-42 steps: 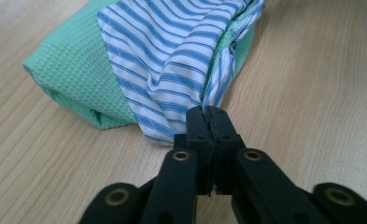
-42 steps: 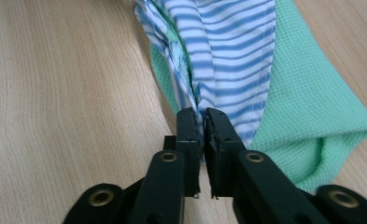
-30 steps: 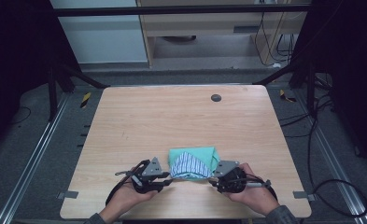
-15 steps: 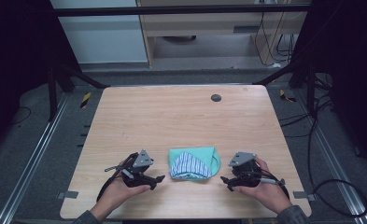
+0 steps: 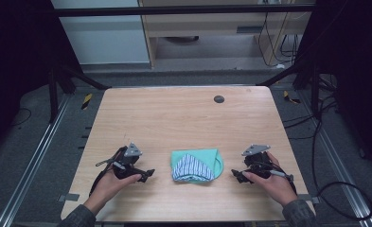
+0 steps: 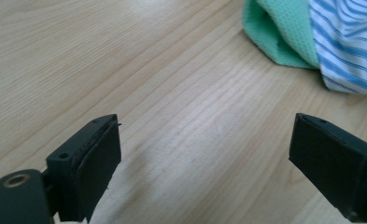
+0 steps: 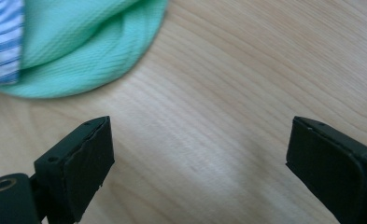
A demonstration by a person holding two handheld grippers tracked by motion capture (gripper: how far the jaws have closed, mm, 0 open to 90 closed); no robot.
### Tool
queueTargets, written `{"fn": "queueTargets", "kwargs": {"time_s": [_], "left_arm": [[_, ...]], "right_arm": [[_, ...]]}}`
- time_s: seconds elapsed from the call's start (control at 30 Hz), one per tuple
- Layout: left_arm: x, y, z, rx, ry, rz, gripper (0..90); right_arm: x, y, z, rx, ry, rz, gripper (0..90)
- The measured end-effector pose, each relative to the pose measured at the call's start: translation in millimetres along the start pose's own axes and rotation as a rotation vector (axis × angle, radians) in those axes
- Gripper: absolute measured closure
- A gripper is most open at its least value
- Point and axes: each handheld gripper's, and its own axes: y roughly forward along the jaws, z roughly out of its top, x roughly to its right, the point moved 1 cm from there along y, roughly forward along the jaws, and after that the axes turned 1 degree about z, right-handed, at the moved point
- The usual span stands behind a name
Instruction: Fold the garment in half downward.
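A folded cloth [image 5: 196,165], mint green with a blue-and-white striped panel lapped over its near half, lies on the wooden table [image 5: 183,118] toward the near edge, between my two grippers and touching neither. My left gripper [image 5: 143,174] sits to its left, my right gripper [image 5: 237,174] to its right, each apart from the fabric. Both sets of jaws have just been opening and now stand spread wide with nothing but bare wood between them. In the left gripper view the cloth [image 6: 312,42] sits beyond the pads at upper right; in the right gripper view its rounded green fold [image 7: 83,46] lies at upper left. I judge the cloth light, limp and easily creased, not fragile. I would pinch it at the doubled edges on either side, since a single layer would peel open.
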Motion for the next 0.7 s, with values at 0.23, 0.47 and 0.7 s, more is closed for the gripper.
{"fn": "queueTargets", "kwargs": {"time_s": [0.23,0.47,0.7], "left_arm": [[-22.6,7.9,1.4,-0.004,-0.026,0.075,7.9],[-43.5,18.8,2.5,0.020,-0.092,0.150,7.5],[-55.6,26.7,0.4,0.053,-0.148,0.184,8.1]], "right_arm": [[17.9,11.9,6.1,0.035,0.081,-0.039,7.8],[35.0,27.4,10.1,0.062,0.194,-0.120,7.3],[43.9,36.6,7.2,0.107,0.271,-0.168,3.9]]}}
